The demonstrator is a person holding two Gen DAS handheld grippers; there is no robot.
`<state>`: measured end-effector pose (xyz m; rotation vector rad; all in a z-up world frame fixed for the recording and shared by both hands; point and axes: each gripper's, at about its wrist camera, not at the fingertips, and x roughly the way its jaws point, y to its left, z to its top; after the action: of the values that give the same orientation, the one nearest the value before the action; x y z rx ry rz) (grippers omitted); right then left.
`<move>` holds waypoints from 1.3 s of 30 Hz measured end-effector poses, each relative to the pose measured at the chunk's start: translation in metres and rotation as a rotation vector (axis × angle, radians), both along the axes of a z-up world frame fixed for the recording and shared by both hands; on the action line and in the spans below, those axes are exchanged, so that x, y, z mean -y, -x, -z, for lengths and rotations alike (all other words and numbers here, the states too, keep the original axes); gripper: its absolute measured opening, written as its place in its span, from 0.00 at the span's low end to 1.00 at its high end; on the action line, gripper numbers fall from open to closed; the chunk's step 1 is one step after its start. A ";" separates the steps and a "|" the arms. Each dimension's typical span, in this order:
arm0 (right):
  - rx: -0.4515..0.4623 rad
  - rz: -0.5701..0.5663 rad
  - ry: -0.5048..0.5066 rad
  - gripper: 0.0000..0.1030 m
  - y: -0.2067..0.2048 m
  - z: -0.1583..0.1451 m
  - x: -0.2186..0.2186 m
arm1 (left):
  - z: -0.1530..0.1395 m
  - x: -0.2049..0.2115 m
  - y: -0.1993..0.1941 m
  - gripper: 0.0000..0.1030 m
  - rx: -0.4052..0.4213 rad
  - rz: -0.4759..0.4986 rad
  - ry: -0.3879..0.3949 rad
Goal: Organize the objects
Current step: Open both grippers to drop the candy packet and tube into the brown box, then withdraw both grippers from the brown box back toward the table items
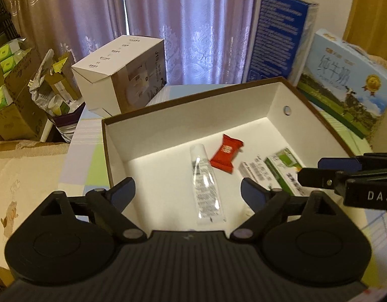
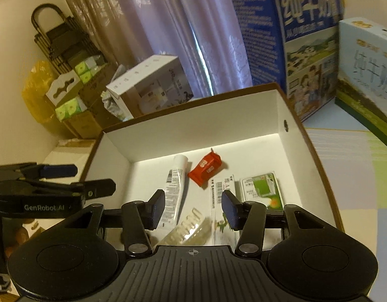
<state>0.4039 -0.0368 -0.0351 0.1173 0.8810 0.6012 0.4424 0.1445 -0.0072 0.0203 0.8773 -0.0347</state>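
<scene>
Both the left gripper (image 1: pixel 186 188) and right gripper (image 2: pixel 193 207) hang spread and empty over the open white cardboard box (image 1: pixel 193 115), where the white squeeze tube (image 1: pixel 206 188) and red candy wrapper (image 1: pixel 226 154) already lie, so a careless dip could clip its near wall.

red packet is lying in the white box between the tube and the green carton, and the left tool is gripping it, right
Not quite. The red packet does lie in the white box between the tube and the green carton, but the left tool is open and holds nothing, as the left wrist view shows.
</scene>
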 end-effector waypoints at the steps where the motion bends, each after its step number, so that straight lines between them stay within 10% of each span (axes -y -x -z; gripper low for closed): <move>1: 0.004 0.004 -0.004 0.46 0.005 -0.003 0.003 | -0.002 0.000 0.005 0.86 0.002 -0.001 0.006; 39: -0.030 0.105 -0.053 0.46 0.178 -0.028 0.093 | -0.022 0.049 0.194 0.88 -0.038 -0.020 0.056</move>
<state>0.2254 -0.1301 -0.0070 0.2192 0.8826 0.5259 0.2488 0.0956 0.0149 -0.0415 0.9141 -0.0414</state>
